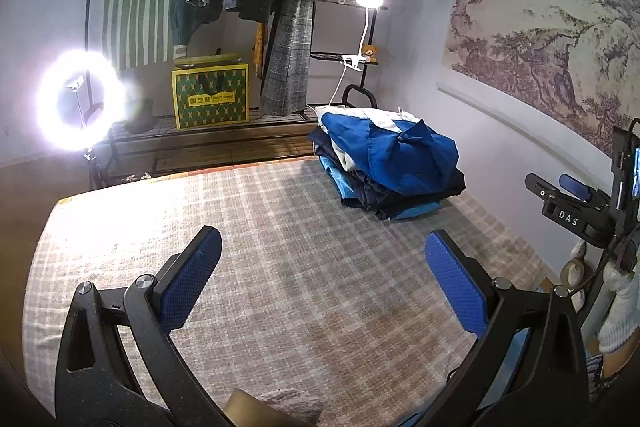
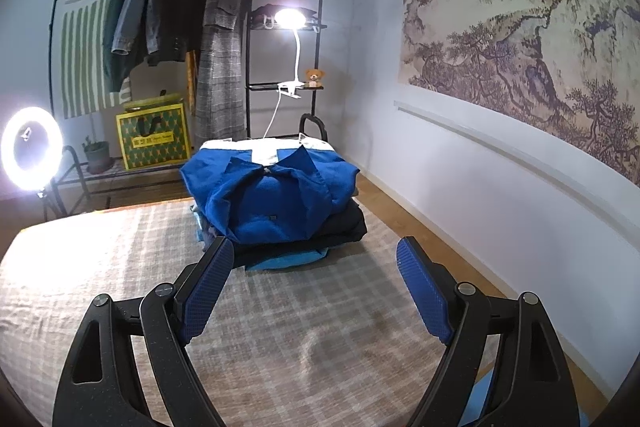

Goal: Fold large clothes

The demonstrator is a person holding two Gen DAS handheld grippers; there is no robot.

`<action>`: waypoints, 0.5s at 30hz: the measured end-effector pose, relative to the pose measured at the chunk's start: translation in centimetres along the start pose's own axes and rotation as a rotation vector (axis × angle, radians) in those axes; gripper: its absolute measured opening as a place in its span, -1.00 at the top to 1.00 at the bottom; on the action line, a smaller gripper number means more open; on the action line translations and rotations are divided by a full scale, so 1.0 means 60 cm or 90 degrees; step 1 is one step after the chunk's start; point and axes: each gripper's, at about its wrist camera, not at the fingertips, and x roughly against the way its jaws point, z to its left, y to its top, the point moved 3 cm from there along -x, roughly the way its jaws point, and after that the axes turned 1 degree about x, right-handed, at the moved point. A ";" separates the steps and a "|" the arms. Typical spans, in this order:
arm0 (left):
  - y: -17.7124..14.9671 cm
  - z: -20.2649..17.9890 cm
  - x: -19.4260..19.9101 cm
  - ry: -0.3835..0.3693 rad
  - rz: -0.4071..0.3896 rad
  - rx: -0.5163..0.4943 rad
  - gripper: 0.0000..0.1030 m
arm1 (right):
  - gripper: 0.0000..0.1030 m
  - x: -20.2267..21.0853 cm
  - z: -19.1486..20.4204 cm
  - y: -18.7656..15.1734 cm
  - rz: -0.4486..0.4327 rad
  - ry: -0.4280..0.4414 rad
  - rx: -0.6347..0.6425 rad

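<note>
Behind blue shirt [image 2: 276, 195]: stack's lower clothes mostly hidden | left tongs [image 1: 324, 279], right tongs [image 2: 316, 275]: spread, empty

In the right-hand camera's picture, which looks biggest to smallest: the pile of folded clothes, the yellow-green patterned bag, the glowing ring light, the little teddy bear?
1. Pile of folded blue and dark clothes
2. Yellow-green patterned bag and glowing ring light: look alike; nearness makes it unsure
3. Small brown teddy bear
</note>
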 end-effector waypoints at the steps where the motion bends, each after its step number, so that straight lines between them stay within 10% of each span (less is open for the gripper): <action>1: 0.000 0.000 0.001 0.000 -0.001 -0.001 -1.00 | -0.63 -0.001 0.000 0.000 0.000 0.000 0.001; 15: 0.003 -0.004 0.018 0.001 -0.017 -0.014 -1.00 | -0.63 -0.002 0.005 -0.008 0.001 -0.005 0.005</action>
